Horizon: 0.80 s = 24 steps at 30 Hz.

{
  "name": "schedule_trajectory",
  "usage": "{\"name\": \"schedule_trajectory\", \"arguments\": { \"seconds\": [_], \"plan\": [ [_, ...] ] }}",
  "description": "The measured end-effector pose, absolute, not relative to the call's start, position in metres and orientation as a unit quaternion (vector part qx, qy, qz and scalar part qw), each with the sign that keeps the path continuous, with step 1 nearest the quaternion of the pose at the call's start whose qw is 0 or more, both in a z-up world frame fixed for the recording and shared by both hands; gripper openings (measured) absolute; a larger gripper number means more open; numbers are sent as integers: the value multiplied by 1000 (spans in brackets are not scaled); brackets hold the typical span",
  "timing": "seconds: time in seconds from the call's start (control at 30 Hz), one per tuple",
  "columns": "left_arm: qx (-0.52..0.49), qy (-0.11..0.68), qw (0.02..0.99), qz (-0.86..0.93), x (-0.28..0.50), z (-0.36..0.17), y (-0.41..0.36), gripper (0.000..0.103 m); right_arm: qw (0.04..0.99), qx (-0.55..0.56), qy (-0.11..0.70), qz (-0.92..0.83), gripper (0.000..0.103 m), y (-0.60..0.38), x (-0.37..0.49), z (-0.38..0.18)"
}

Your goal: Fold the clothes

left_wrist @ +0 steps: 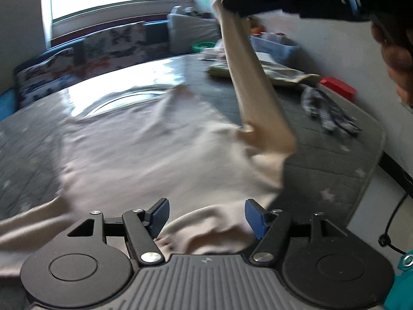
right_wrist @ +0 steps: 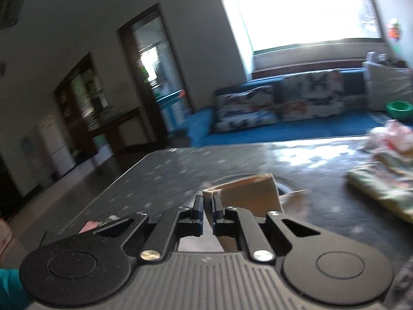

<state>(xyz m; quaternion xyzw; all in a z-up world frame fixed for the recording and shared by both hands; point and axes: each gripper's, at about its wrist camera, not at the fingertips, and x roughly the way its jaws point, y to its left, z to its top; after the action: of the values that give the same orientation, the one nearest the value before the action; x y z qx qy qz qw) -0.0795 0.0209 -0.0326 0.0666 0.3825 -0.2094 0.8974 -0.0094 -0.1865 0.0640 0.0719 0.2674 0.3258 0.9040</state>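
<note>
While lifted, sleeve (right_wrist: pixel 247 193) (beige) in right gripper (right_wrist: pixel 208 213)

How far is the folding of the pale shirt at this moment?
Done: a folded patterned cloth already lies at the far side of the table. In hand: the right gripper is shut on the pale shirt's sleeve, lifted high; the left gripper is open over the hem. Left: the body lies spread, unfolded.

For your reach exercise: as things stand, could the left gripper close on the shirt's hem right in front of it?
Probably yes. The left gripper stands open with the pale shirt bunched between its fingers, nothing covering it. The right gripper holds the sleeve up, off to the side.
</note>
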Motion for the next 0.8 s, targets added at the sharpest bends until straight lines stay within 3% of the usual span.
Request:
{"name": "schedule_trajectory", "arguments": {
  "seconds": [0.2, 0.33, 0.63, 0.8],
  "plan": [
    [36, 401, 901, -160, -79, -43, 56, 68, 867, 60, 319, 379, 6, -127, -2, 28],
    [25, 407, 901, -148, -77, -47, 64, 68, 849, 59, 348, 393, 16, -114, -1, 10],
    [12, 397, 907, -141, -69, -38, 76, 68, 855, -6, 399, 331, 18, -172, -19, -10],
    [10, 404, 905, -131, -53, -42, 77, 63, 848, -14, 447, 285, 18, -204, -20, -45]
  ]
}}
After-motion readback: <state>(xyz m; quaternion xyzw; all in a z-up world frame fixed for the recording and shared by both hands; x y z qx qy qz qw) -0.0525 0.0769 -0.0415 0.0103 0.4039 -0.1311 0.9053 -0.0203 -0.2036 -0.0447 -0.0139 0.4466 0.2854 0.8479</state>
